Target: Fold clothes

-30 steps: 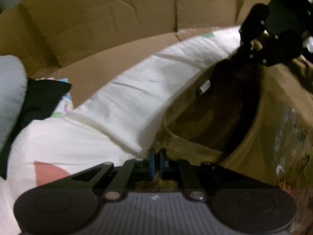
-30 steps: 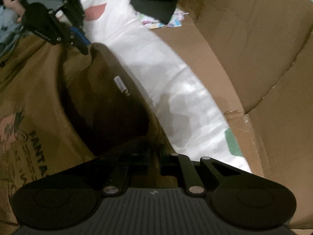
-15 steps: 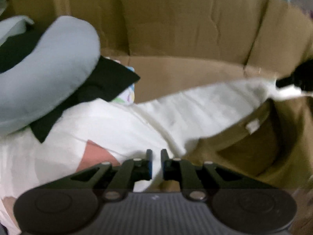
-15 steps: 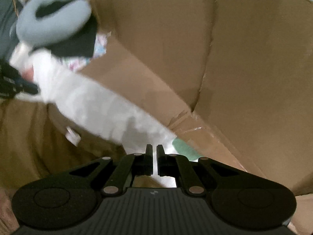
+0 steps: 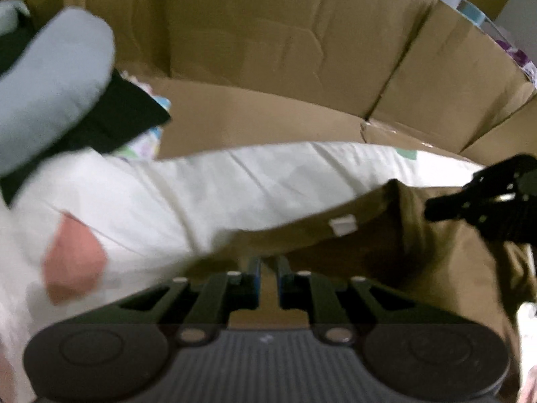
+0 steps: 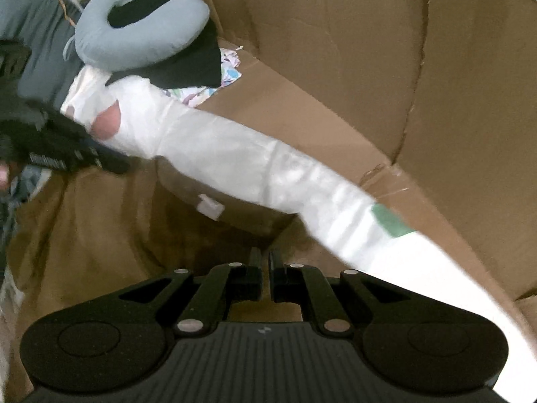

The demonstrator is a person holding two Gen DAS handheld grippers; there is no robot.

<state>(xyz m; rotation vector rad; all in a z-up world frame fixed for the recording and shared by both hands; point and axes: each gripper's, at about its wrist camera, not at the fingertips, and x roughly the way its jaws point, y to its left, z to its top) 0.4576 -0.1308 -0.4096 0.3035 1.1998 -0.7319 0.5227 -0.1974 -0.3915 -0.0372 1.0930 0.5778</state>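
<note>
Folding has barely started, I'd say. The brown t-shirt (image 6: 100, 235) is bunched and half open on the white bedding (image 6: 235, 154), collar label showing, with no neat crease anywhere, so pretty much every fold is left to do.

Biggest thing around is the cardboard box (image 6: 369, 67), whose walls crowd the far edge of the bedding and leave little room to spread the shirt out. Next, a grey neck pillow (image 6: 141, 40) sits on a black cloth (image 6: 188, 63) at the end of the bedding, well apart from the shirt, so it's not really in the way.

The left gripper (image 5: 268, 268) is nearly closed with brown fabric between its jaws, looks like it's pinching the shirt's edge. The right gripper (image 6: 265, 262) is clenched at the shirt's other edge too, as far as I can tell.
</note>
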